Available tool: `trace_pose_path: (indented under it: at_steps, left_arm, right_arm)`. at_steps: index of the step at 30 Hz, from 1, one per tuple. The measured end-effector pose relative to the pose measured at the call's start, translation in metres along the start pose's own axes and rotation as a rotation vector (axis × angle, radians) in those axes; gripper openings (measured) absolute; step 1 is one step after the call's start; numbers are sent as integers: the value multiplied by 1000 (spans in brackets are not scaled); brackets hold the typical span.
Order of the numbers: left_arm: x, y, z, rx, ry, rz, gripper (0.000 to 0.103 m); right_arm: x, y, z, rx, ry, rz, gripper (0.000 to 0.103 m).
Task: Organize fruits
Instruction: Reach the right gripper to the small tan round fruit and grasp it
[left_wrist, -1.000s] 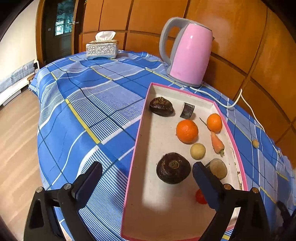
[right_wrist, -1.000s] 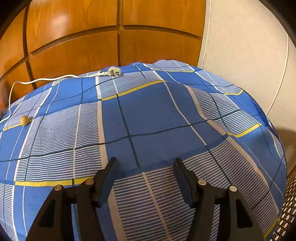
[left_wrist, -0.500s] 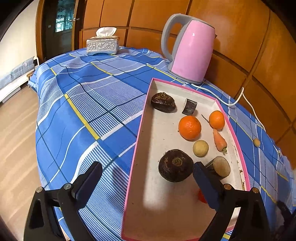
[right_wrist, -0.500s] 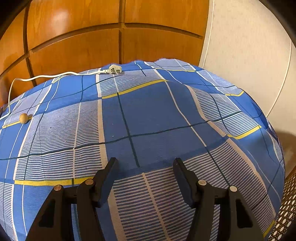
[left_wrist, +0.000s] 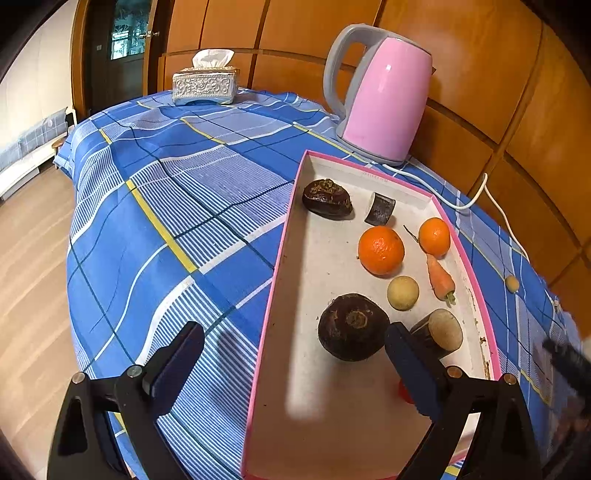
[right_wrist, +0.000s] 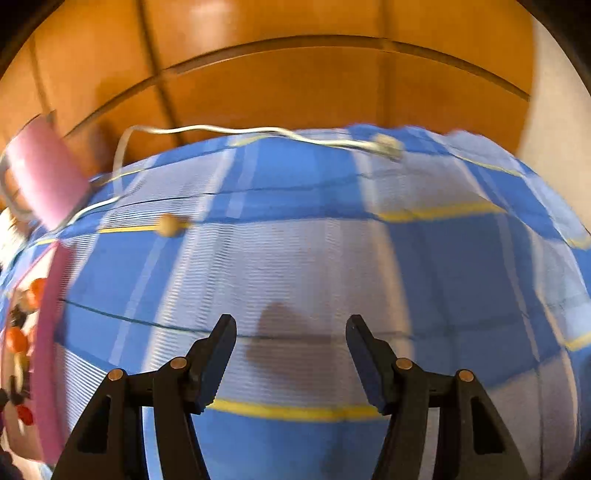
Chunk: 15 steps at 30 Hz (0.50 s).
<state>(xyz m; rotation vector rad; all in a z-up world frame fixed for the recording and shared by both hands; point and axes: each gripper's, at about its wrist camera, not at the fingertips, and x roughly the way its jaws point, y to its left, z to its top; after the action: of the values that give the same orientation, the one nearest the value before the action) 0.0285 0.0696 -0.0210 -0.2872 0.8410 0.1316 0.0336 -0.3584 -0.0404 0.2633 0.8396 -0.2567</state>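
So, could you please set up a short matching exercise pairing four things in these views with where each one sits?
Things:
1. pink kettle
2. tissue box
3. carrot
4. small tan ball

Places:
A. on the cloth, outside the tray's right rim
B. far left corner of the table
C. inside the tray, just below the smaller orange
D. just beyond the tray's far end

Pairs: 1-D, 2-B, 3-C, 4-A

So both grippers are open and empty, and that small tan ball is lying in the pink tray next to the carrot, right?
Not quite. The small tan ball lies outside the pink tray, on the blue cloth past its far rim, as the left wrist view shows. The left gripper and right gripper are open and empty.
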Motion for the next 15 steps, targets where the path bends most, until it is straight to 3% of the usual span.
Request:
trace_pose_path:
  at_steps: [6, 12, 15]
  left_arm:
    - [0, -2, -1, 5, 7, -6, 99]
    - [3, 0, 0, 1, 16, -14, 99]
    - [5, 2, 0, -8, 23, -12, 99]
  right_arm:
    - [21, 54, 41, -110, -11, 80, 58]
    - [54, 90, 74, -155, 5, 97, 58]
    - [76, 100, 83, -172, 40, 71, 50]
